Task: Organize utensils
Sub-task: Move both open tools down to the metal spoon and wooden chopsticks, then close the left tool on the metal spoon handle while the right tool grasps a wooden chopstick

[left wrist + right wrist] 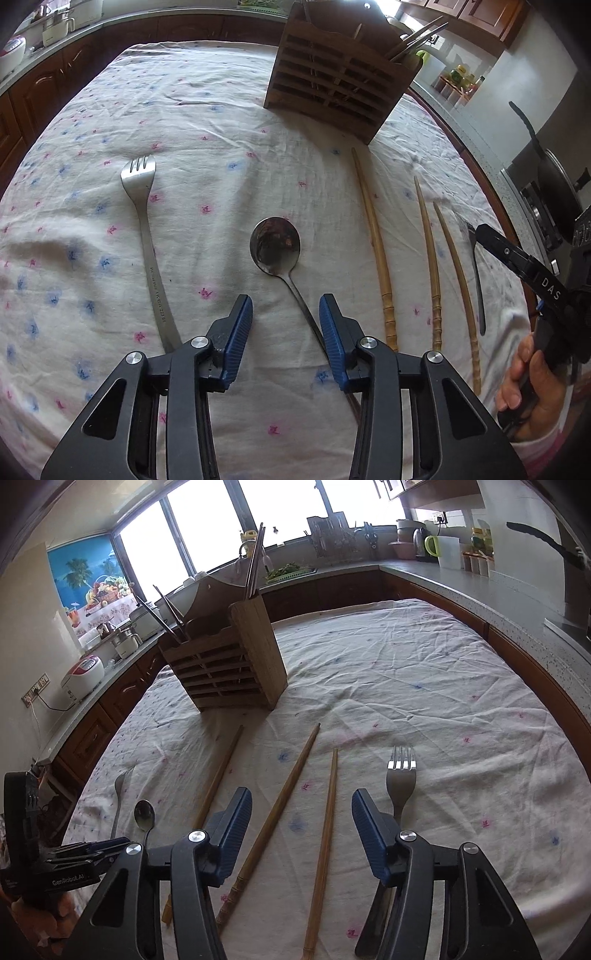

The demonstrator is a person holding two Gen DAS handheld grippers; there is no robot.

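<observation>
A wooden slatted utensil holder stands at the far side of the table and holds several utensils. A round metal spoon lies just ahead of my open, empty left gripper, its handle running beside the right finger. A steel fork lies to its left. Three wooden chopsticks lie to the right. My right gripper is open and empty above two of them. A second fork lies by its right finger.
The table carries a white flowered cloth. Kitchen counters ring it, with a rice cooker, a kettle and jars. A black pan sits on a stove at the right. The left gripper shows at the right view's lower left.
</observation>
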